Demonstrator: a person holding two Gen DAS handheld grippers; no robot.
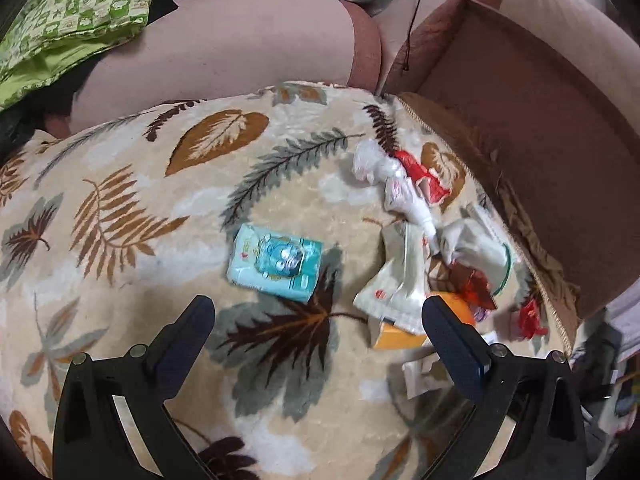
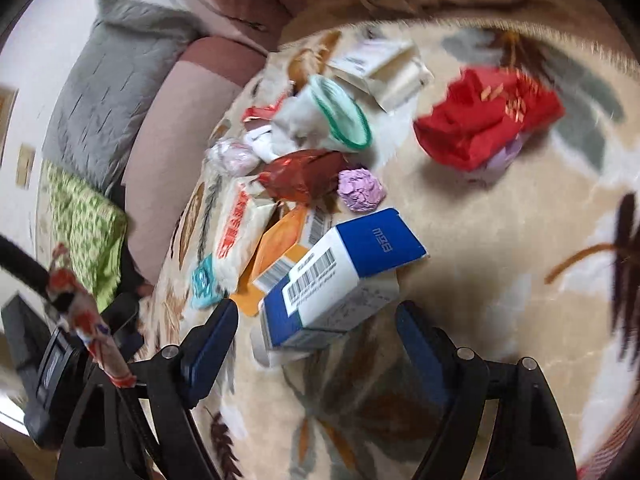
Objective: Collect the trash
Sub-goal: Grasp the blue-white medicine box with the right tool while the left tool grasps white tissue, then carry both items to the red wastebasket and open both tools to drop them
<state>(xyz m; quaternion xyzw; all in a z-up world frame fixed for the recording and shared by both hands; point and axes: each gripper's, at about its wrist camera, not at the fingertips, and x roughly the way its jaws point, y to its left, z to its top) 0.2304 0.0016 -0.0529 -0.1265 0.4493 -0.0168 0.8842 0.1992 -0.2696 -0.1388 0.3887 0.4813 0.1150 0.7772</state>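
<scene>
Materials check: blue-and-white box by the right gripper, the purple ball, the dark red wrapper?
Blue-and-white box: looks like printed matte cardboard; crisp folded edges, an open flap, barcode labels.
Purple ball: probably crumpled paper or tissue; dull, many small creases, though blur leaves it open.
Dark red wrapper: likely metallised plastic film or foil; glossy highlights, sharp crinkles.

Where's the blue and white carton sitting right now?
In the right wrist view, the blue and white carton lies on the leaf-patterned blanket, just ahead of the open right gripper, beside the orange packet.
</scene>
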